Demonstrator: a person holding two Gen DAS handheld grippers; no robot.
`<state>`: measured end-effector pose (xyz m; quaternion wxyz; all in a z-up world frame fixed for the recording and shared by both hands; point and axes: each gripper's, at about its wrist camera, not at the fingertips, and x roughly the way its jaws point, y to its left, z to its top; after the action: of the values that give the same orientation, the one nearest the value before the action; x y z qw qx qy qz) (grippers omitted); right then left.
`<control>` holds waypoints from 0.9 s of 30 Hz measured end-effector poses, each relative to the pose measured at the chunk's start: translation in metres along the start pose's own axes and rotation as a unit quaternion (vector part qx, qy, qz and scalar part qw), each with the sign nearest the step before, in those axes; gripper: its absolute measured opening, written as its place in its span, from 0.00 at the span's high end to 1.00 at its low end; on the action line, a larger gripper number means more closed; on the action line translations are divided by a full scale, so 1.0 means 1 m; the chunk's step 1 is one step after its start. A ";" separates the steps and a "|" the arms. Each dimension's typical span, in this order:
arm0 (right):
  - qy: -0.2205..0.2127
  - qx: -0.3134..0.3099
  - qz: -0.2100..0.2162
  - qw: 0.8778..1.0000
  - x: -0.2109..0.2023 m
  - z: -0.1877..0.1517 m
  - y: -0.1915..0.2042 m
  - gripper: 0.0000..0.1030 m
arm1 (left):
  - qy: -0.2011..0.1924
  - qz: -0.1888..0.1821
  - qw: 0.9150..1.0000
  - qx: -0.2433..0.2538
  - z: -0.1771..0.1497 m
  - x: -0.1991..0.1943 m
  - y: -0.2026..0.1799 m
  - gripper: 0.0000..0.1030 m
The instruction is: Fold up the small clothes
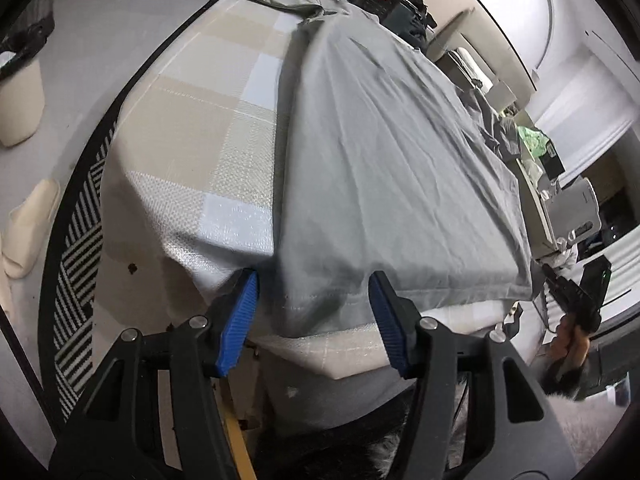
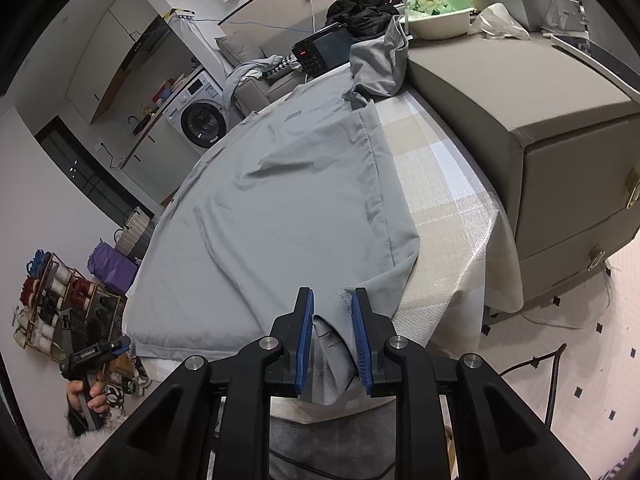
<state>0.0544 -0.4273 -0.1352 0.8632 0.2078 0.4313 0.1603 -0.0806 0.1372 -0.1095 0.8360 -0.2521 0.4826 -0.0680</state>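
We see a grey shirt [image 1: 400, 152] laid flat on a table [image 1: 208, 128] covered by a beige and white checked cloth. The shirt runs from the near edge toward the far edge, and its hem hangs a little over the near edge.

Left side: the left hand-held gripper [image 1: 314, 280] stands at the near edge with its blue pads [image 1: 240, 320] spread. The near left corner of the shirt hem lies between the jaws. The pads do not press on the fabric; the left pad sits just beside the shirt edge, over the checked cloth. In the right wrist view, the same left hand-held gripper [image 2: 100, 350] appears off the near left corner of the table, held by a hand [image 2: 88, 396].

Right side: the right hand-held gripper [image 2: 332, 300] is nearly pressed together and pinches a bunched fold of the shirt [image 2: 280, 200] hem at the near edge. Fabric fills the narrow gap between the pads and drops below the table edge.

Far edge: a second grey garment [image 2: 380, 64] lies crumpled by the far right corner, touching the shirt. A dark device [image 2: 320, 52] with a red display sits beyond it. A grey cabinet [image 2: 520, 128] stands just beside the right edge of the table.
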 end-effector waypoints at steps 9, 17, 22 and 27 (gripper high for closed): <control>0.020 0.004 -0.002 1.000 0.010 -0.005 -0.005 0.78 | -0.021 -0.026 0.998 0.054 -0.001 -0.012 -0.023 0.93; 0.028 0.002 -0.002 1.000 0.016 -0.009 -0.006 0.77 | -0.049 -0.045 0.997 0.043 0.003 -0.029 -0.016 0.96; 0.039 -0.010 -0.008 0.999 0.014 -0.010 -0.007 0.82 | -0.044 -0.046 0.998 0.025 0.004 -0.030 -0.003 0.96; 0.057 0.033 0.007 0.998 0.014 -0.011 -0.025 0.63 | -0.027 -0.049 0.998 0.000 0.005 -0.019 0.001 0.70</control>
<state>0.0556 -0.4401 -0.1631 0.8287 0.2299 0.4835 0.1632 -0.0864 0.1467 -0.0937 0.8445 -0.2774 0.4465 -0.1021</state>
